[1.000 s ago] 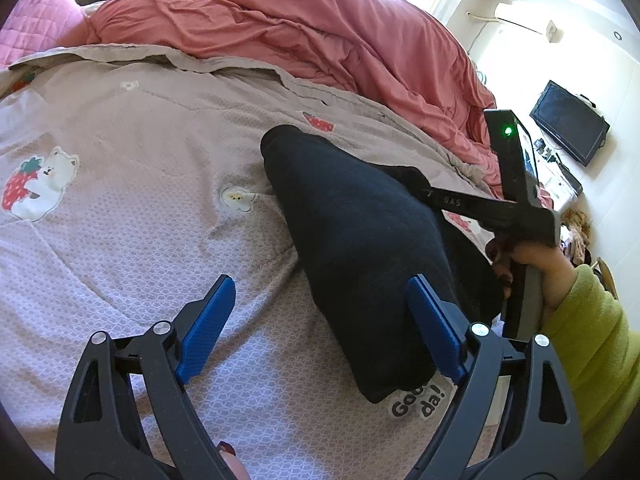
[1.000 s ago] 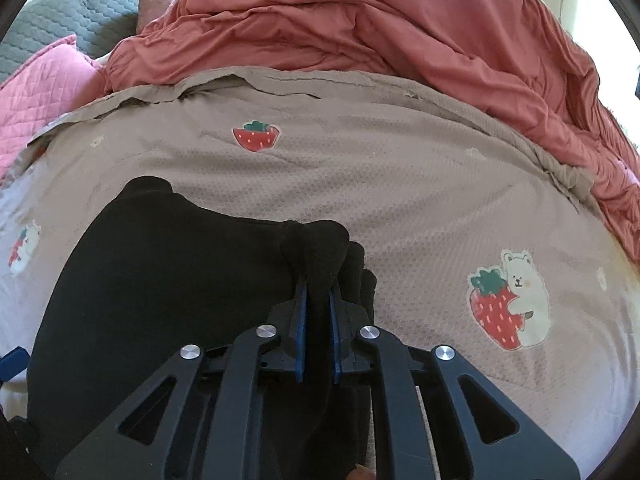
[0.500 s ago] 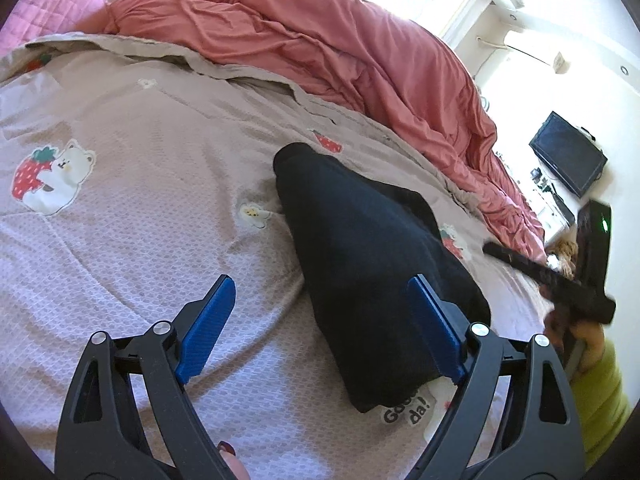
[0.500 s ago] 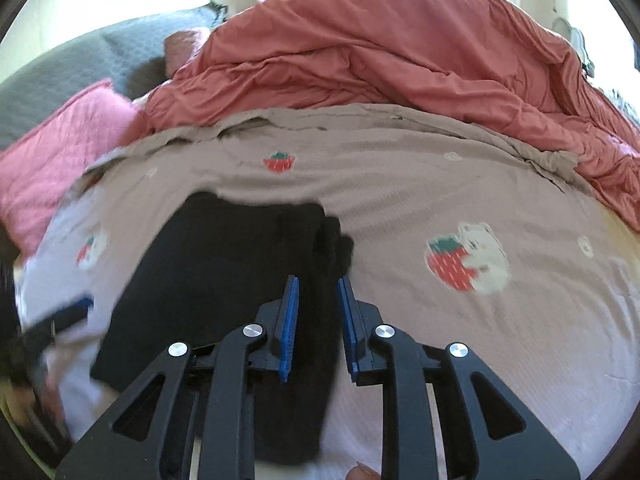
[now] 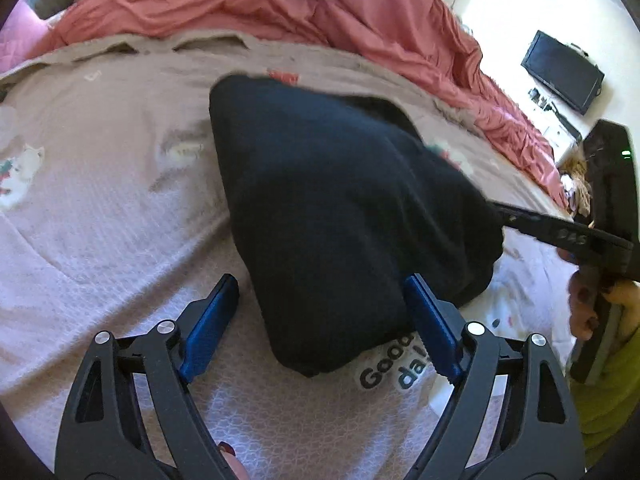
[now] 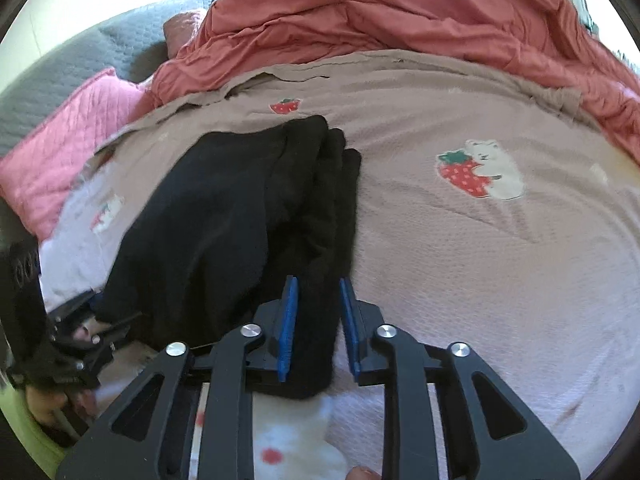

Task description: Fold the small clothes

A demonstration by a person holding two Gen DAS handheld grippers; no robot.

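A black garment lies folded on the mauve strawberry-print blanket. My left gripper stands wide over the garment's near end, which lies between the blue pads without being pressed; the jaws are closing slightly. In the right wrist view the black garment shows a thick folded edge running toward me. My right gripper straddles that edge and its jaws are opening, with a gap at the right pad. The right gripper's body shows at the garment's right side, held by a hand in a yellow-green sleeve.
A salmon-red duvet is heaped along the far side of the bed. A pink pillow and a grey quilted cushion lie at the far left. A dark screen stands by the bright wall on the right.
The right gripper's jaws have parted from the pinched fold, and it has drawn back along the garment's edge. The left gripper has shifted closer over the garment's near end.
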